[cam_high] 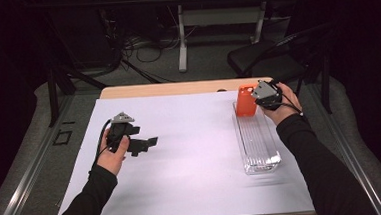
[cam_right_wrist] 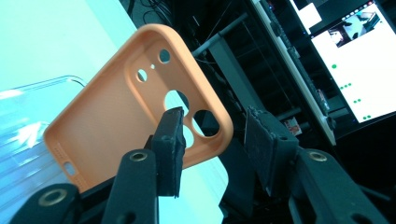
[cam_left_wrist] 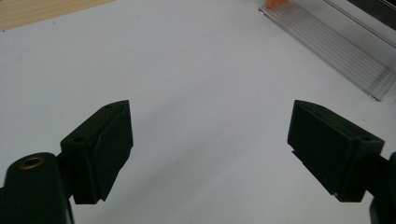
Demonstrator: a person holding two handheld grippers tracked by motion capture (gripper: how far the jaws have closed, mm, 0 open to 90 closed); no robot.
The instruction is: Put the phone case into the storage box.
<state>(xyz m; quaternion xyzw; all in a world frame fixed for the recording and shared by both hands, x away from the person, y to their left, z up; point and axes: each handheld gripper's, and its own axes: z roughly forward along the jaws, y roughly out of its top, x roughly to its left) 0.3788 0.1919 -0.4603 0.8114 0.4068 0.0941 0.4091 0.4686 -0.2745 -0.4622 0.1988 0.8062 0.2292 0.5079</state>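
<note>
The orange phone case (cam_high: 246, 100) stands upright in the far end of the clear tray (cam_high: 259, 148), at the right of the white surface (cam_high: 190, 137). The right hand-held gripper (cam_high: 258, 96) is beside its top edge. In the right gripper view the jaws are parted, one in front of the case's (cam_right_wrist: 107, 126) camera holes and the other off past its rim, and neither pad looks pressed on it — so the case seems to be leaning in the tray (cam_right_wrist: 23, 140) by itself. The left hand-held gripper (cam_high: 143, 143) hovers over the bare sheet well to the left, jaws spread wide with nothing between them (cam_left_wrist: 210, 154).

I judge the step to be letting go of the case in the tray. To do it well, widen the jaws enough that both pads clear the rim, then draw the gripper straight back and up — a sideways drag could tip the case or shift the light tray. The left gripper could steady the tray if it slides.

No brand, label or legible writing shows on the case or tray; the screen behind is too small to read.
</note>
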